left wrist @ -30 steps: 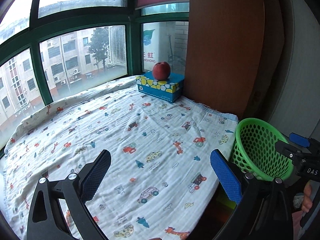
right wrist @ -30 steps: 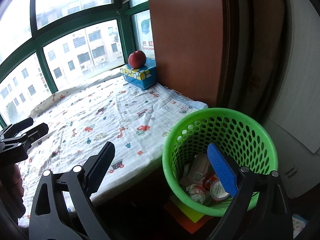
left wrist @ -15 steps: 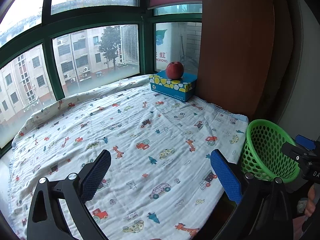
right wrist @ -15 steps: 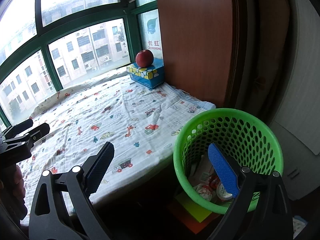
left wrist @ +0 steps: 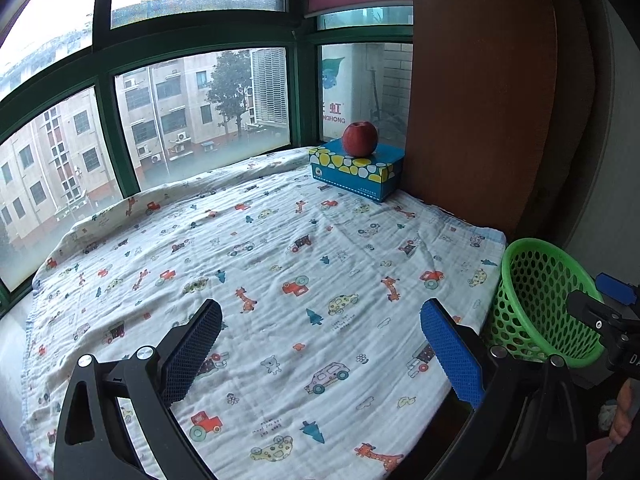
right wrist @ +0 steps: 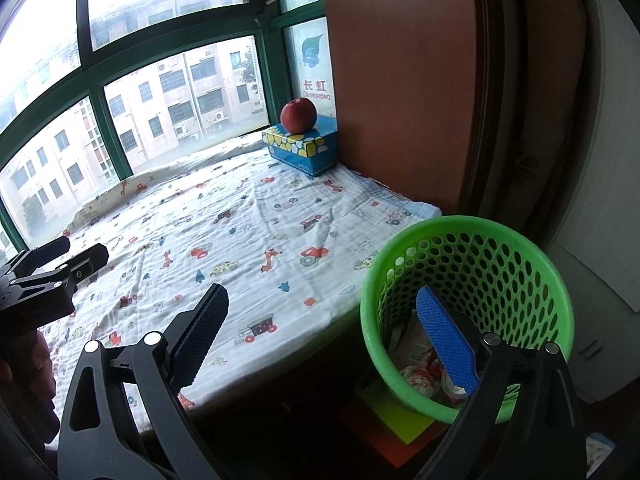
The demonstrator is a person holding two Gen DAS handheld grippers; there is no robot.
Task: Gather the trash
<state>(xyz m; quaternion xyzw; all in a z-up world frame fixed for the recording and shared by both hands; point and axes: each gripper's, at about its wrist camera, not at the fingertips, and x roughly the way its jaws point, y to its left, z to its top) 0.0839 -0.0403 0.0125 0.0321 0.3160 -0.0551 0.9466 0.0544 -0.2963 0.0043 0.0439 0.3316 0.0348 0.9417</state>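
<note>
We see the green mesh basket (right wrist: 468, 308) standing upright, mouth up, beside the printed blanket's (left wrist: 280, 280) edge, crumpled wrappers (right wrist: 420, 376) lying in its bottom. Our left gripper (left wrist: 320, 344) and right gripper (right wrist: 326, 332) both hang spread apart, holding nothing.

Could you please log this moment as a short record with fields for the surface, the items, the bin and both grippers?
surface: patterned sheet beside the window
items: red apple on the blue tissue box, far corner
bin: green basket off the sheet's edge, wrappers inside
left gripper: open, empty
right gripper: open, empty
</note>
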